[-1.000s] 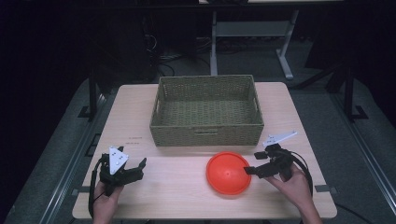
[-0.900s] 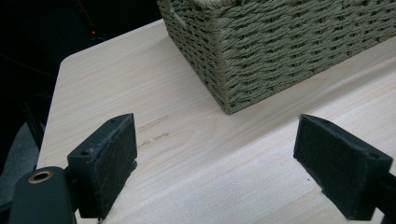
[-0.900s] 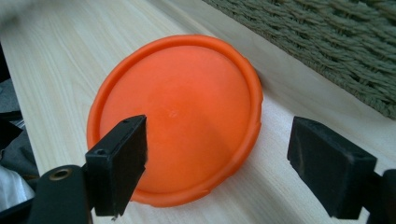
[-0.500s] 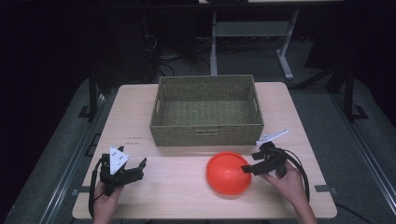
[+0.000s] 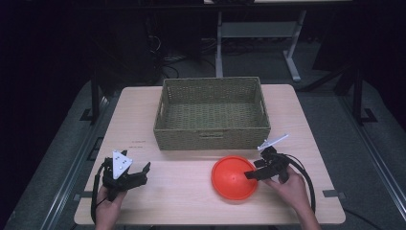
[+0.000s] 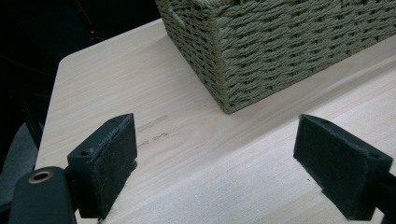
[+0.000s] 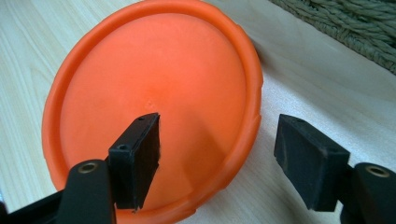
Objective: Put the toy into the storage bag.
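From my seat at the remote end I read the table (image 5: pixel 143 120) from its left side across; my left gripper (image 5: pixel 139 173) sits near the front left corner, held in the left hand (image 5: pixel 109 206), its jaws spread wide with bare wood between them and nothing in their grasp; in the left gripper view its two black pads (image 6: pixel 105 163) stand far apart above the tabletop, with a corner of the woven basket (image 6: pixel 280 42) just ahead; the basket (image 5: pixel 213 115) stands in the middle of the table toward the far edge; in front of it, just right of centre and near the front edge, the orange plate (image 5: pixel 233 177) lies flat on the wood, close to the basket wall but apart from it; my right gripper (image 5: pixel 253 173) reaches over the plate's right rim, and its jaws have just been closing; in the right gripper view one pad (image 7: pixel 140 154) hangs over the plate's inside and the other stands outside the rim, so the rim lies between them, not yet pinched.
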Action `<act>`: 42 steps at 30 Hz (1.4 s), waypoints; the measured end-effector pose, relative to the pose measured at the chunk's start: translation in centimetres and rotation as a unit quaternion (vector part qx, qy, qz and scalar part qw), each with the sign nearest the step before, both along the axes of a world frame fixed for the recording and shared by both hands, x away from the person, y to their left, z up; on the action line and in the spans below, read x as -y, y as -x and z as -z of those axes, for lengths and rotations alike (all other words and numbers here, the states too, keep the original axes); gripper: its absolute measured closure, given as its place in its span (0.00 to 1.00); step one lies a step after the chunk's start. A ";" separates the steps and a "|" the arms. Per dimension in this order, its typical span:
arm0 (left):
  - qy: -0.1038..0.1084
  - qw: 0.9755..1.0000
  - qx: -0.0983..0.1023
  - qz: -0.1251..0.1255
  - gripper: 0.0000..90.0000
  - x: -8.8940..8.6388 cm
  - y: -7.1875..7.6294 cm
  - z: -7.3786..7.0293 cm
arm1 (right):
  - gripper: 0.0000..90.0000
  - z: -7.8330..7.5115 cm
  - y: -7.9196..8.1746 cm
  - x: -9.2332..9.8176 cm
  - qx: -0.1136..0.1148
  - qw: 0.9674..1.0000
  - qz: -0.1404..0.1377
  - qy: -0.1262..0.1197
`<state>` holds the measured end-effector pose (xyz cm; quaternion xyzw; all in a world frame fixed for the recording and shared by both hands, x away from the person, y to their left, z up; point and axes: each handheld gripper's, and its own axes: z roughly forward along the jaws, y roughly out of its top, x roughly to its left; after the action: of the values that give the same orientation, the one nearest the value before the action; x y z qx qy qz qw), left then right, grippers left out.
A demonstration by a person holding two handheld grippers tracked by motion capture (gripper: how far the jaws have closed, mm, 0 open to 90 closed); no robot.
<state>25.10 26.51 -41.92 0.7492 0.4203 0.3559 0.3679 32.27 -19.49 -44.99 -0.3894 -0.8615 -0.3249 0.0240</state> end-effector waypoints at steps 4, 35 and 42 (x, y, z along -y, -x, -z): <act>-0.003 1.000 0.000 0.001 0.14 0.0 0.0 0.0 | 0.36 0.1 0.0 0.0 -0.005 1.000 0.001 0.001; -0.001 1.000 0.005 0.002 0.14 0.0 0.1 0.0 | 0.73 0.2 0.4 0.4 0.004 1.000 0.018 -0.019; -0.003 1.000 0.003 0.002 0.14 0.0 0.1 0.0 | 0.85 -1.0 0.2 0.6 0.002 1.000 0.001 -0.030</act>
<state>25.04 26.49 -41.88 0.7501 0.4170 0.3585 0.3672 32.05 -20.10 -43.96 -0.3888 -0.8510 -0.3515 0.0333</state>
